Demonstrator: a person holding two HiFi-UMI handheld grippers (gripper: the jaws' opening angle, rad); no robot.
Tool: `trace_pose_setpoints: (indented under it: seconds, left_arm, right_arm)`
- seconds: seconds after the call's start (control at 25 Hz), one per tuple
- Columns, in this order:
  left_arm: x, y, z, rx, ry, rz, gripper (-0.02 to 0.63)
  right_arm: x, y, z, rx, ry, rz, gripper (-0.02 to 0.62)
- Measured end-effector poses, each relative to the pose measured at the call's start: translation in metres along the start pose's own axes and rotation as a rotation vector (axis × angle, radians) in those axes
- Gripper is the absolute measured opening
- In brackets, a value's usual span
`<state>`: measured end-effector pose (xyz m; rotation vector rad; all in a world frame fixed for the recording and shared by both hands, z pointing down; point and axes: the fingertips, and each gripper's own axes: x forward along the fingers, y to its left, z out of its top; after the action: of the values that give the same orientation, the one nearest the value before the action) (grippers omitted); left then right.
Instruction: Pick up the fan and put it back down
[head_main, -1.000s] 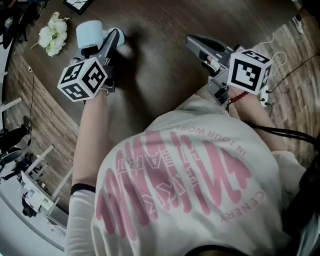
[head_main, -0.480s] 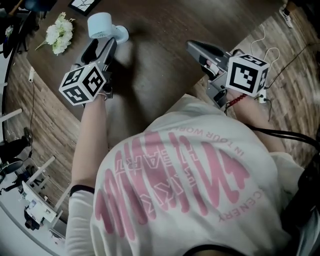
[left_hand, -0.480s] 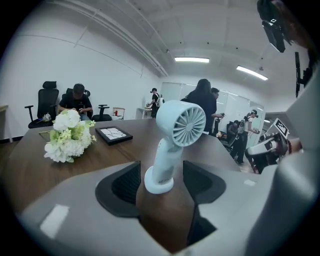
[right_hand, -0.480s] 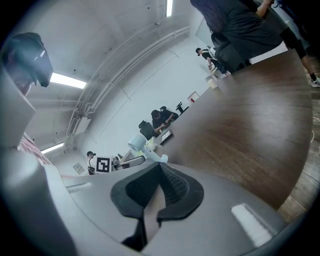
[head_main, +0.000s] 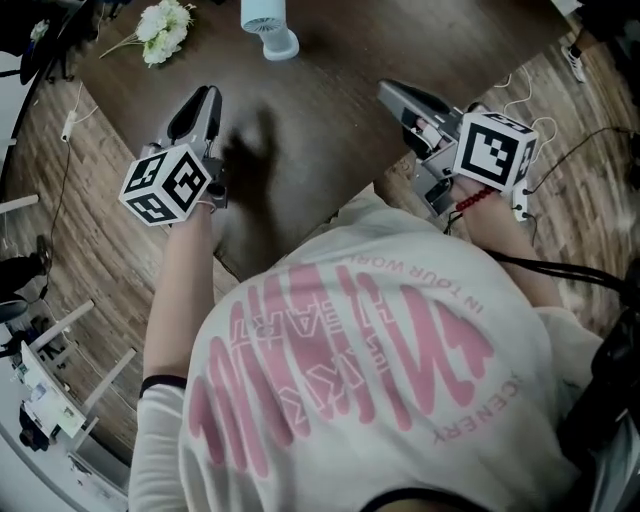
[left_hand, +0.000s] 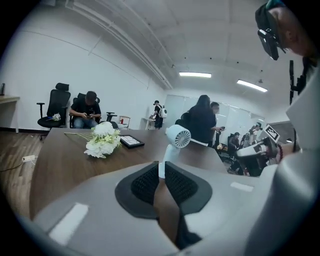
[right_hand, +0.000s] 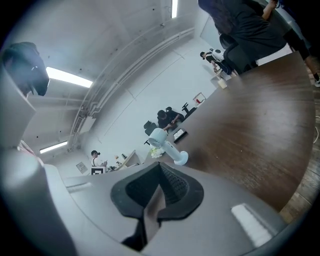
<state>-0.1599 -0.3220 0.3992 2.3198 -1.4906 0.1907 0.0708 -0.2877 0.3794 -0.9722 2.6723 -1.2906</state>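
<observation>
The small white fan (head_main: 268, 20) stands upright on the dark wooden table (head_main: 330, 60) at the far edge of the head view, free of both grippers. It also shows as the fan (left_hand: 177, 137) ahead in the left gripper view and, tilted by the camera, as the fan (right_hand: 162, 140) in the right gripper view. My left gripper (head_main: 205, 100) hovers well short of it; its jaws are closing to a narrow gap (left_hand: 161, 167) with nothing between them. My right gripper (head_main: 395, 95) hangs over the table to the right, pads together (right_hand: 160, 167), holding nothing.
A bunch of white flowers (head_main: 165, 20) lies left of the fan, with a framed picture (left_hand: 131, 141) behind it. Cables (head_main: 530, 90) trail over the wood floor at the right. Several people and office chairs are across the room.
The left gripper has let go of the fan and drawn back toward me, its jaws narrowing. The fan stays standing on the table. The right gripper has barely shifted in the picture.
</observation>
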Motion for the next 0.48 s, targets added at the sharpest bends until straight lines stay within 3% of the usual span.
trace_pose_setpoints:
  seconds: [0.12,0.32,0.48]
  left_arm:
    - [-0.038,-0.004,0.001,0.02,-0.043,-0.014,0.015]
    - [-0.107,-0.02,0.016,0.007,-0.186,-0.021,0.015]
    - [-0.143,-0.029,0.015,-0.019,-0.224,-0.049,0.015]
  right_arm:
    - [0.005,0.022,-0.005,-0.015,-0.015,0.011,0.006]
    - [0.004,0.053,-0.006,0.018,-0.088,0.052,0.006]
    - [0.011,0.075,-0.019,-0.021,-0.067,0.059,0.006]
